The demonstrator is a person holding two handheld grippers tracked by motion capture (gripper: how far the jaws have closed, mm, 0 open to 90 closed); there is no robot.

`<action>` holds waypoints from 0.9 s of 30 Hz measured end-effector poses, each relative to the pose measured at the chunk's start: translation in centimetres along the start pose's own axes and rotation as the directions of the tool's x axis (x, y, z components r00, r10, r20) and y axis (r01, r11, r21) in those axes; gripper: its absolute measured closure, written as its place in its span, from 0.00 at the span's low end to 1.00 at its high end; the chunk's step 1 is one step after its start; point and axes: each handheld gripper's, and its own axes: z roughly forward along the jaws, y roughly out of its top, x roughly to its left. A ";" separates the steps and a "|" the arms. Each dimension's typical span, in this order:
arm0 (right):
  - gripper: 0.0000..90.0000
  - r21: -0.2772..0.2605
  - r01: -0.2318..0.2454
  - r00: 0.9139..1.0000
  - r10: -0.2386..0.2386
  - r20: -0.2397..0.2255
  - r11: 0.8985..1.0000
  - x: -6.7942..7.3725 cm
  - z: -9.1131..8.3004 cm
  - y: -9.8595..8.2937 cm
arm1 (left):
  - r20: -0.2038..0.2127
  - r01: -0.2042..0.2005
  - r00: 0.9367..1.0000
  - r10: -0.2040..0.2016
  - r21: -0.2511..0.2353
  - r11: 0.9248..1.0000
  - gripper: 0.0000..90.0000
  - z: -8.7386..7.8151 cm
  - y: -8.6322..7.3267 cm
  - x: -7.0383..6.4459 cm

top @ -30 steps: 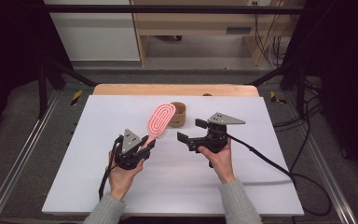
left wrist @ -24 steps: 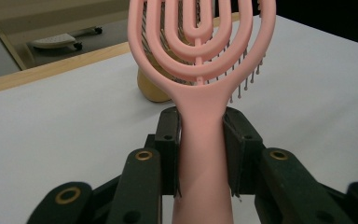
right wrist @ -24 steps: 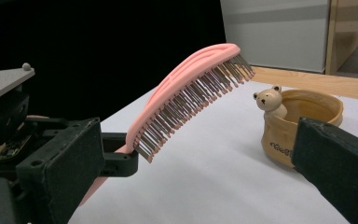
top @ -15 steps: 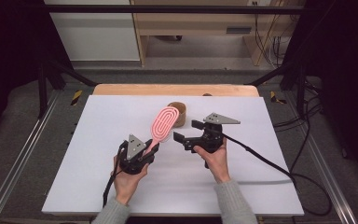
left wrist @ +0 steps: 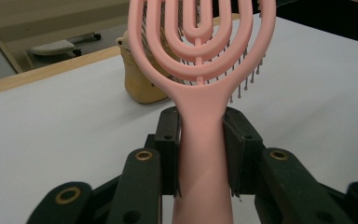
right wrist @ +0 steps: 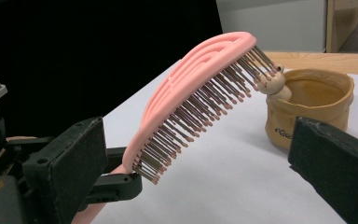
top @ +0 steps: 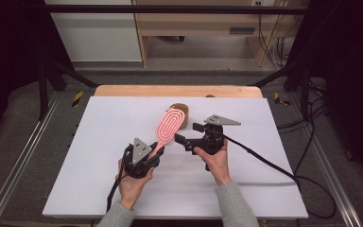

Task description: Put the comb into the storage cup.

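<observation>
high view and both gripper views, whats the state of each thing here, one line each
pink hairbrush: off the table, handle clamped in the left tool, bristles toward the right tool
left tool: shut on the hairbrush handle
right tool: open, jaws either side of the brush head, not touching it
tan cup: upright on the table, open top, small figure at its rim

Both forearms came in from the near edge of the desk. The left gripper (top: 157, 150) sat toward the desk's middle, jaws clamped tight and aimed at the far edge. The right gripper (top: 186, 136) lay just beside it, jaws spread wide, pointing leftward.
</observation>
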 end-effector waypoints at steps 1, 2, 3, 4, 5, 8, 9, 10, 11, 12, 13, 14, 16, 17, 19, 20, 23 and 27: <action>0.06 -0.001 -0.008 1.000 0.008 0.001 1.000 -0.1 0.1 0.0 | 0.002 -0.001 1.000 0.001 0.000 1.000 0.77 0.1 0.0 -0.1; 0.06 -0.001 -0.009 1.000 0.009 0.001 1.000 -0.1 0.1 0.0 | 0.002 -0.004 1.000 0.004 0.000 1.000 0.77 0.1 0.0 -0.1; 0.06 -0.002 -0.012 1.000 0.012 0.001 1.000 -0.1 0.1 0.0 | 0.004 -0.004 1.000 0.004 0.000 1.000 0.77 0.1 0.0 -0.2; 0.06 -0.003 -0.015 1.000 0.015 0.001 1.000 -0.1 0.2 0.0 | 0.002 -0.006 1.000 0.006 -0.002 1.000 0.77 0.1 0.0 -0.3; 0.06 -0.003 -0.018 1.000 0.018 0.001 1.000 -0.1 0.2 0.0 | 0.002 -0.008 1.000 0.008 -0.004 1.000 0.77 0.2 0.0 -0.3; 0.06 0.000 -0.027 1.000 0.027 0.001 1.000 -0.2 0.3 0.0 | 0.002 -0.011 1.000 0.011 -0.006 1.000 0.77 0.2 0.0 -0.5; 0.07 0.000 -0.030 1.000 0.030 0.002 1.000 -0.2 0.3 0.0 | 0.002 -0.011 1.000 0.011 -0.006 1.000 0.77 0.2 0.0 -0.5; 0.07 0.000 -0.032 0.999 0.032 0.003 0.999 -0.2 0.4 0.0 | 0.004 -0.011 1.000 0.011 -0.006 1.000 0.77 0.3 0.1 -0.6; 0.07 0.000 -0.032 0.999 0.032 0.003 0.999 -0.2 0.4 0.0 | 0.007 -0.013 1.000 0.013 -0.006 1.000 0.77 0.3 0.1 -0.6; 0.07 0.002 -0.038 0.999 0.038 0.003 0.999 -0.2 0.4 0.0 | 0.009 -0.015 1.000 0.015 -0.008 1.000 0.77 0.4 0.1 -0.8; 0.07 0.001 -0.038 0.999 0.038 0.004 0.999 -0.3 0.4 0.0 | 0.010 -0.016 1.000 0.016 -0.008 1.000 0.77 0.4 0.1 -0.9; 0.08 0.001 -0.039 0.999 0.039 0.005 0.999 -0.3 0.4 0.0 | 0.010 -0.019 1.000 0.019 -0.008 1.000 0.77 0.4 0.1 -0.9; 0.08 0.003 -0.044 0.999 0.044 0.003 0.999 -0.2 0.4 0.0 | 0.013 -0.022 1.000 0.022 -0.011 1.000 0.77 0.4 0.2 -1.1; 0.08 0.003 -0.044 0.999 0.044 0.003 0.999 -0.2 0.4 0.0 | 0.013 -0.022 1.000 0.022 -0.011 1.000 0.77 0.4 0.2 -1.1; 0.09 0.003 -0.048 0.999 0.048 0.002 0.999 -0.2 0.4 0.0 | 0.013 -0.025 1.000 0.026 -0.014 1.000 0.77 0.4 0.2 -1.2; 0.10 0.003 -0.050 0.999 0.050 0.003 0.999 -0.2 0.5 0.0 | 0.013 -0.026 1.000 0.026 -0.016 1.000 0.77 0.4 0.3 -1.3; 0.14 0.004 -0.068 0.998 0.068 -0.002 0.998 -0.3 0.5 0.0 | 0.014 -0.028 1.000 0.028 -0.022 0.999 0.77 0.4 0.3 -1.4; 0.19 0.014 -0.083 0.997 0.083 -0.003 0.996 -0.3 0.6 0.0 | 0.014 -0.035 0.999 0.035 -0.022 0.999 0.77 0.5 0.2 -1.6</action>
